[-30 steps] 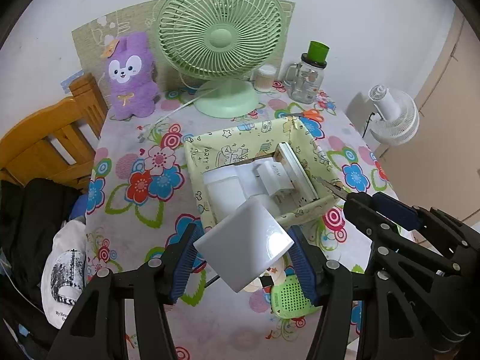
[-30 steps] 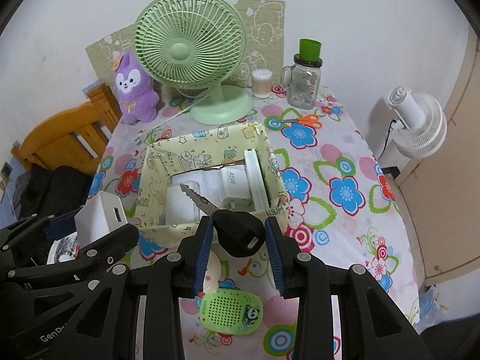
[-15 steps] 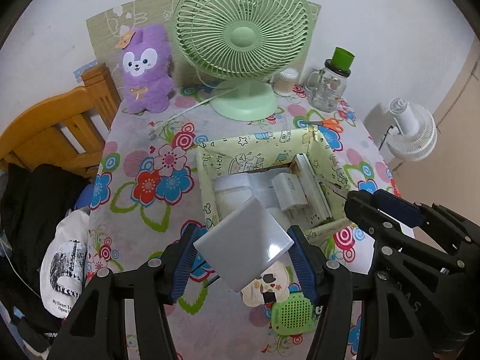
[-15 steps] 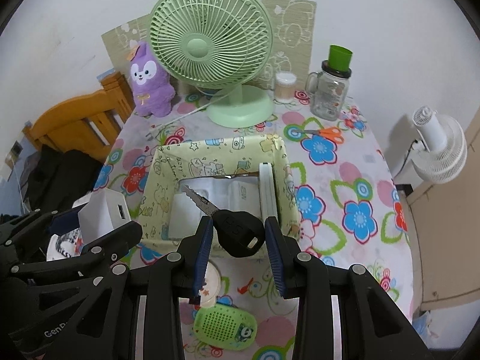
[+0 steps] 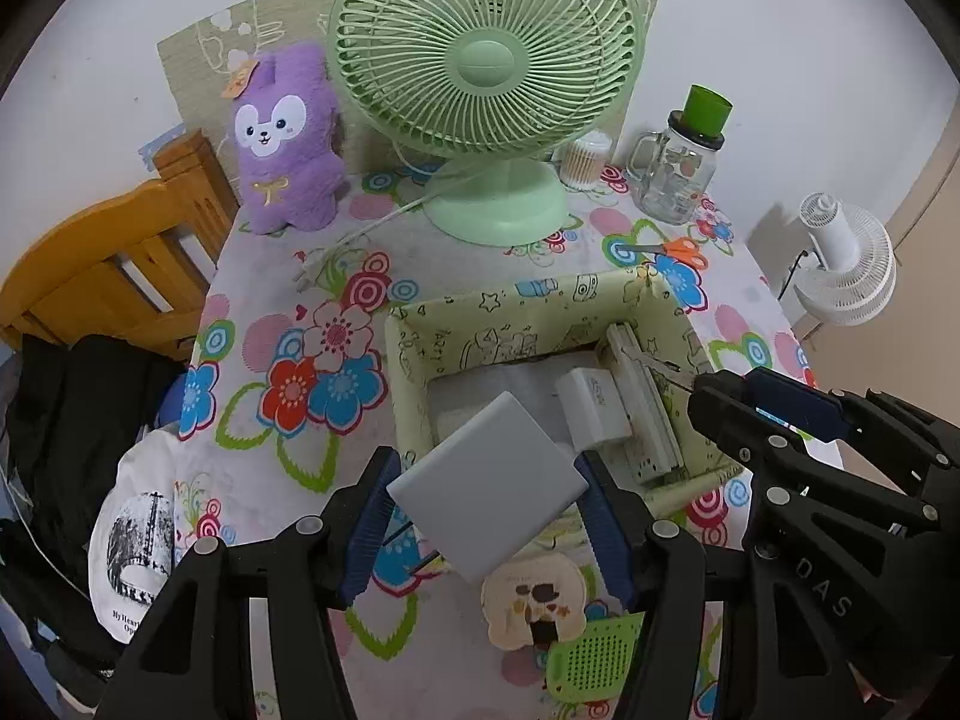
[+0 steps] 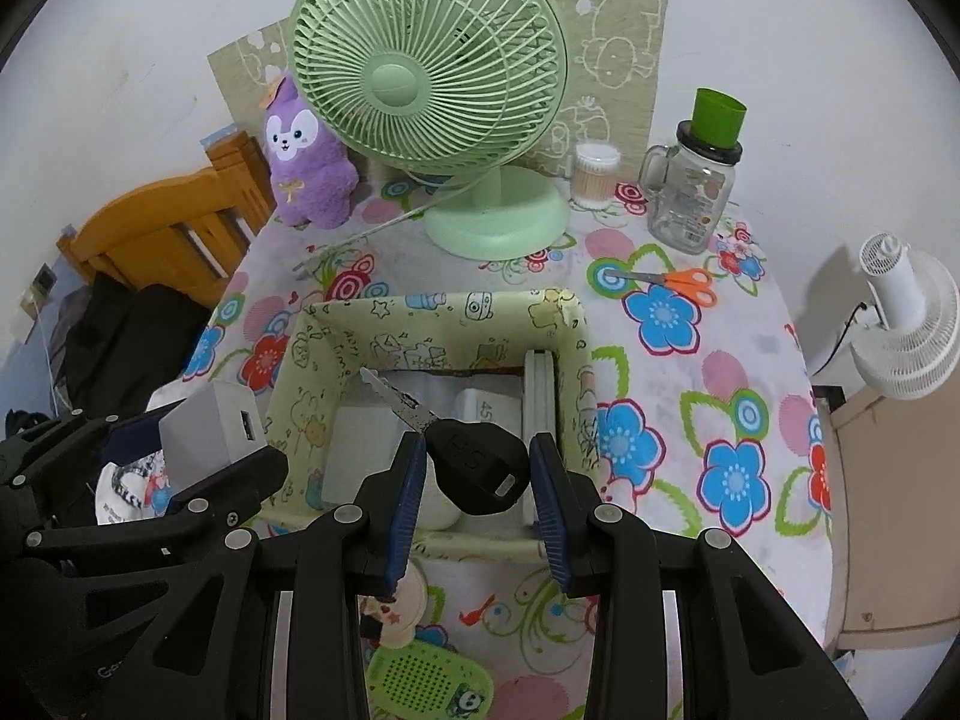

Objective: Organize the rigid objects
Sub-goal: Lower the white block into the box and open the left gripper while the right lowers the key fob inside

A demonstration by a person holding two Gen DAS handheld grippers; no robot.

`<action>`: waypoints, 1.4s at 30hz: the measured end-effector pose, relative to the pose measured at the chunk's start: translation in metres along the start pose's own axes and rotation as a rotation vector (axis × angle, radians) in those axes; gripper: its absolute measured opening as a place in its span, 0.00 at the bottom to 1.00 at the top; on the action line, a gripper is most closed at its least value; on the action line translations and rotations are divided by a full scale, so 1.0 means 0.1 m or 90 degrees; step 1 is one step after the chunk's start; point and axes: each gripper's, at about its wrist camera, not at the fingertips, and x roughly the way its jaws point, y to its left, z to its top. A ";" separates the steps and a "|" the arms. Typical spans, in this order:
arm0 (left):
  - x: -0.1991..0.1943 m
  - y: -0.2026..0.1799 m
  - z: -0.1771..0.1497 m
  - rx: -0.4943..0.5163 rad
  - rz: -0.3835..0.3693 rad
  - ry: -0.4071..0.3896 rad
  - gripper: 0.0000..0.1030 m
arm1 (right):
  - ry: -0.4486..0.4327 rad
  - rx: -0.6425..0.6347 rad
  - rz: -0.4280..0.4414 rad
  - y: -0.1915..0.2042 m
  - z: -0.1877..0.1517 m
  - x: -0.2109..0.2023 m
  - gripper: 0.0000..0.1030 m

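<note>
My left gripper is shut on a white charger block, held just before the near left corner of the yellow patterned fabric box. In the right wrist view the right gripper is shut on the black head of a key. Its metal blade points over the box. Inside lie a white power strip along the right wall and white adapters. The left gripper and its charger show at the left edge of that view. The right gripper is beside the box's right wall.
A green desk fan, a purple plush, a glass jar with a green lid and orange scissors stand behind the box. A green perforated gadget and a cream round item lie in front. A wooden chair is left, a white floor fan right.
Both grippers have slid across the table toward the box, with the fan and box now larger in view. The charger and the key stay gripped as before.
</note>
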 end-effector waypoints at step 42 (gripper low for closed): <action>1.05 -0.28 0.44 0.040 0.005 0.088 0.60 | 0.054 -0.026 0.018 -0.46 0.40 0.68 0.37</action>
